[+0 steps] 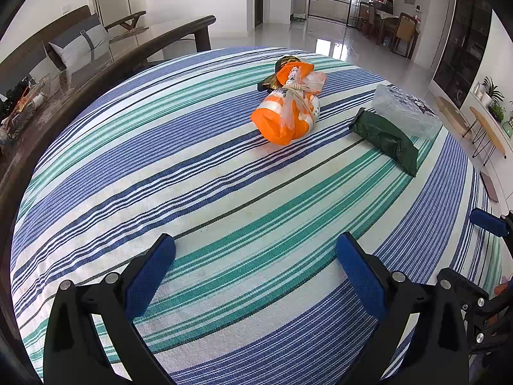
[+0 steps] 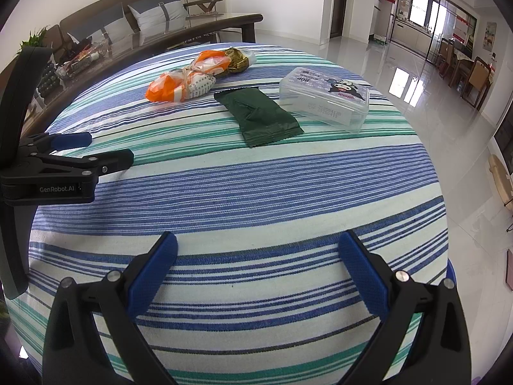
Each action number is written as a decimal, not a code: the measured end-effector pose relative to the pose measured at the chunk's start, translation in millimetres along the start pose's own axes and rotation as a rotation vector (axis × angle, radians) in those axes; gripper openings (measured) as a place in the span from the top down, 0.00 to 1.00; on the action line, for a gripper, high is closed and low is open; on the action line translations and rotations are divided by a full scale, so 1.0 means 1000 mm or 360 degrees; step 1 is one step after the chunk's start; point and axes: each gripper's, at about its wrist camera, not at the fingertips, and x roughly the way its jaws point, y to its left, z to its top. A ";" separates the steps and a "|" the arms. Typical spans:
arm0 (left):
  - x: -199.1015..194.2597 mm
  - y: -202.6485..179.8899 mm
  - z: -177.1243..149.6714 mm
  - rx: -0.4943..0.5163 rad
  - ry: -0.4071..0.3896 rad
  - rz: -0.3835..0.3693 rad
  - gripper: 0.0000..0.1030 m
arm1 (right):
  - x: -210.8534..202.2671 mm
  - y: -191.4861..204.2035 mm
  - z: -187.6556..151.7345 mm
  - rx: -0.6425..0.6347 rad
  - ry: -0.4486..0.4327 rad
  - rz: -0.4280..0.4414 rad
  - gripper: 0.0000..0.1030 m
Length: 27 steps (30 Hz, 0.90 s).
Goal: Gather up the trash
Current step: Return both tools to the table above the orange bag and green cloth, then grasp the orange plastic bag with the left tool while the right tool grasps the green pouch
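An orange and white tied plastic bag of trash lies far across the striped tablecloth, with a gold-brown wrapper behind it. A dark green wrapper lies to its right, beside a clear plastic box. In the right wrist view the bag, gold wrapper, green wrapper and box all lie ahead. My left gripper is open and empty above the cloth; it also shows from the side. My right gripper is open and empty.
A dark wooden glass-topped coffee table with clutter stands left of the table, with a sofa and cushions behind. Glossy tiled floor lies to the right, dining chairs far off. The cloth's edge drops off at right.
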 end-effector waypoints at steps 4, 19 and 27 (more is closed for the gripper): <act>0.000 0.000 0.000 0.0000 0.0000 0.0000 0.04 | 0.000 0.000 0.000 0.0000 0.0000 0.0000 0.05; 0.000 -0.001 0.001 0.0002 0.0035 0.0004 0.04 | 0.000 0.000 0.000 0.0000 -0.0001 0.0001 0.05; -0.019 -0.011 0.070 0.0129 -0.0112 -0.0167 0.05 | 0.000 0.000 0.000 0.0000 -0.0001 0.0002 0.05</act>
